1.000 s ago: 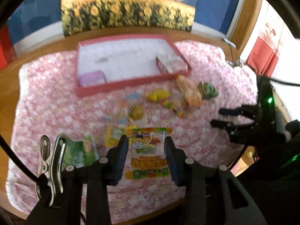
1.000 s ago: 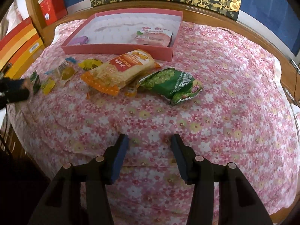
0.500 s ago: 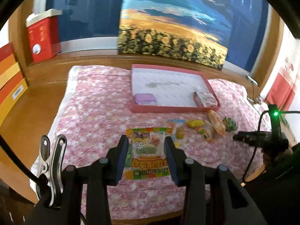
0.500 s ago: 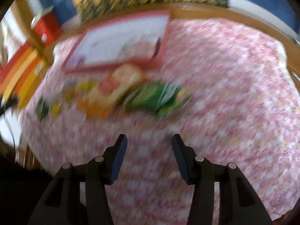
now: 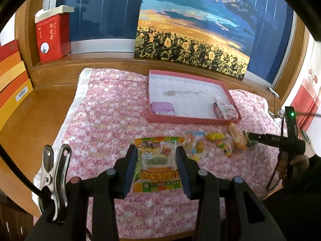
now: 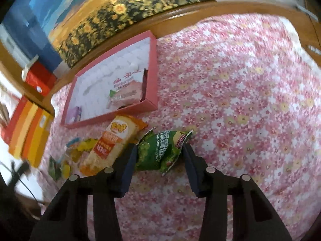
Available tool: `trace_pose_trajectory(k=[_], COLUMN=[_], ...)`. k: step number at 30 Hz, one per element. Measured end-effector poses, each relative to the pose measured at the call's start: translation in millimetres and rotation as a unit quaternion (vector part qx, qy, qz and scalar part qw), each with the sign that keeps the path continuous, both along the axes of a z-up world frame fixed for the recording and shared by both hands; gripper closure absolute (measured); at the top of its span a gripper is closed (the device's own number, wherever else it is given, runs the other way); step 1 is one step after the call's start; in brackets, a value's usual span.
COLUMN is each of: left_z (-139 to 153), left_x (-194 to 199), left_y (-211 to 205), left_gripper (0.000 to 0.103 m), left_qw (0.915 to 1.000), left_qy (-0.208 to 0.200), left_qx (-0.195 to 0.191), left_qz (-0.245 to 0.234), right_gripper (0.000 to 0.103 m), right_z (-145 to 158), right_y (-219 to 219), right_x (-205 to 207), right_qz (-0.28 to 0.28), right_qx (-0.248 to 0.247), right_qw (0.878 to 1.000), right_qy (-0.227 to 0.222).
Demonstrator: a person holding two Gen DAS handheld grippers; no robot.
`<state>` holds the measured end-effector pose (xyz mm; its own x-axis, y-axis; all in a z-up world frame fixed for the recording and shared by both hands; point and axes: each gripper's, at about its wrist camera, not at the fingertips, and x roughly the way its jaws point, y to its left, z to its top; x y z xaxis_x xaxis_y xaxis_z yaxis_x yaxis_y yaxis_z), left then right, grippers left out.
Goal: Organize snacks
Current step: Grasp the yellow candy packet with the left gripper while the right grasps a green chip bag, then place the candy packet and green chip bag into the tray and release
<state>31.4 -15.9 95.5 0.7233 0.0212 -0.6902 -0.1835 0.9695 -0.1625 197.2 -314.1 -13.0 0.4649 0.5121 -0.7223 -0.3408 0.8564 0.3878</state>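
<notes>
My left gripper (image 5: 156,150) is shut on a clear and orange gummy packet (image 5: 158,168), held above the floral cloth (image 5: 106,120). The pink tray (image 5: 192,119) lies beyond it with a purple packet (image 5: 162,108) and a pink packet (image 5: 226,109) inside. In the right wrist view, my right gripper (image 6: 159,156) is rolled and its jaws are closing around a green pea bag (image 6: 158,146) that lies on the cloth between them. An orange cracker bag (image 6: 112,140) lies just left of the green bag. The right gripper (image 5: 254,136) also shows at the right of the left wrist view.
Small loose candies (image 5: 215,135) lie in front of the tray. A red box (image 5: 53,38), striped orange boxes (image 5: 12,76) and a sunflower painting (image 5: 192,40) stand along the back and left. A person's hand (image 5: 297,160) holds the right gripper.
The left gripper has pulled back to the left with the gummy packet in it. The right gripper rolled and moved up to the green bag, which now sits between its jaws.
</notes>
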Motion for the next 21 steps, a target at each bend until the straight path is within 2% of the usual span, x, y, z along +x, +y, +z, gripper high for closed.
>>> trace_pose_trajectory(k=[4, 8, 11, 13, 16, 21], left_z=[0, 0, -1, 0, 2, -1], left_x=[16, 34, 49, 69, 103, 151], left_y=[-3, -9, -15, -18, -22, -32], left_gripper=[0.062, 0.062, 0.062, 0.062, 0.062, 0.062], left_qw=[0.9997, 0.9986, 0.9969, 0.9954, 0.9945, 0.9922], left_qy=[-0.003, -0.007, -0.007, -0.011, -0.017, -0.016], left_qx=[-0.001, -0.002, 0.002, 0.001, -0.002, 0.030], left_qz=[-0.023, -0.053, -0.079, -0.095, -0.103, -0.120], right_gripper=[0.060, 0.060, 0.060, 0.060, 0.060, 0.060], right_z=[9, 27, 43, 54, 68, 70], right_y=[-6, -20, -24, -20, 1, 35], right_x=[-8, -19, -28, -34, -41, -41], right_qz=[-0.008, -0.040, -0.050, -0.041, -0.009, 0.028], right_qx=[-0.018, -0.026, -0.009, 0.007, 0.008, -0.015], right_qw=[1.000, 0.997, 0.996, 0.995, 0.994, 0.992], right_qy=[-0.024, -0.058, -0.073, -0.087, -0.107, -0.119])
